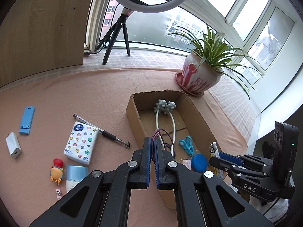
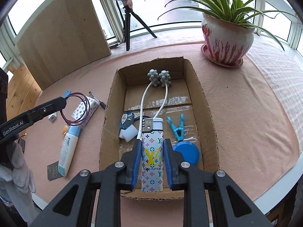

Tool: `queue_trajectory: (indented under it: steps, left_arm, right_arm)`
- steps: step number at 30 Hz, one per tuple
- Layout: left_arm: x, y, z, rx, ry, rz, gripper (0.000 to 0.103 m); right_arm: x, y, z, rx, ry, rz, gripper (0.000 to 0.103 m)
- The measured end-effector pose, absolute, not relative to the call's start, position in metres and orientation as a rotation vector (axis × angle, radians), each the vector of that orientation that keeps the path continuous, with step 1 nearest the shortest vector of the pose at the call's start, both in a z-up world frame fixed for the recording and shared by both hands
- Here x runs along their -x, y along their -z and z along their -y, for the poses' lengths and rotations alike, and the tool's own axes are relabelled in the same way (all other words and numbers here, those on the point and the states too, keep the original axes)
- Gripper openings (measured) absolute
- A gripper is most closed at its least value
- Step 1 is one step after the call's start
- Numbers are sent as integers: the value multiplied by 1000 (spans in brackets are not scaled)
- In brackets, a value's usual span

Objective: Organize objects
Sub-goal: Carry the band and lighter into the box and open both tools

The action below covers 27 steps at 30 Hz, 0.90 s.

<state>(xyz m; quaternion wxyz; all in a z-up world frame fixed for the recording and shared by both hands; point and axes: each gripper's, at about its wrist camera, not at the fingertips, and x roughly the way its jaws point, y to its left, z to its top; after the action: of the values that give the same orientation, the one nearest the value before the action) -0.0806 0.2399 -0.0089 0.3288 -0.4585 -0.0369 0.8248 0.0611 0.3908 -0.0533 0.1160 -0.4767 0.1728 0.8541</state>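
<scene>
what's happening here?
A person with two handheld grippers is tidying desk items into the cardboard box. The right gripper is shut on a patterned lighter above the box. The left gripper pinches a loop of purple cord. Tissue pack and pen remain outside.

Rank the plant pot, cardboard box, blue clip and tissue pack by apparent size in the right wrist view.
1. cardboard box
2. plant pot
3. tissue pack, partly hidden by the purple loop, so unsure against
4. blue clip
</scene>
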Motion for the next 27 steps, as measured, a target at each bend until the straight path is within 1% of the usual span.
queue_trajectory:
  steps: [10, 20, 21, 22, 23, 24, 25, 27]
  left_arm:
    - [76, 31, -295, 1233, -2109, 23, 3]
    - [78, 39, -300, 1237, -2109, 19, 4]
    - [78, 39, -298, 1237, -2111, 21, 9]
    - [78, 38, -297, 1243, -2110, 18, 16]
    - [78, 38, -294, 1252, -2113, 13, 38]
    - [77, 38, -291, 1254, -2125, 10, 58]
    - [75, 37, -287, 1245, -2137, 12, 59]
    - [74, 36, -279, 1246, -2150, 6, 59]
  right_arm:
    - [-66, 64, -408, 1416, -2487, -516, 21]
    - [-65, 70, -413, 1448, -2494, -525, 21]
    - [-65, 71, -413, 1454, -2496, -532, 21]
    - [-65, 71, -413, 1452, -2493, -540, 25]
    - [-65, 71, -414, 1446, -2484, -549, 37]
    - [-66, 71, -415, 1432, -2479, -561, 42]
    - [-67, 70, -415, 1420, -2479, -574, 50]
    - [-66, 69, -416, 1413, -2480, -592, 50]
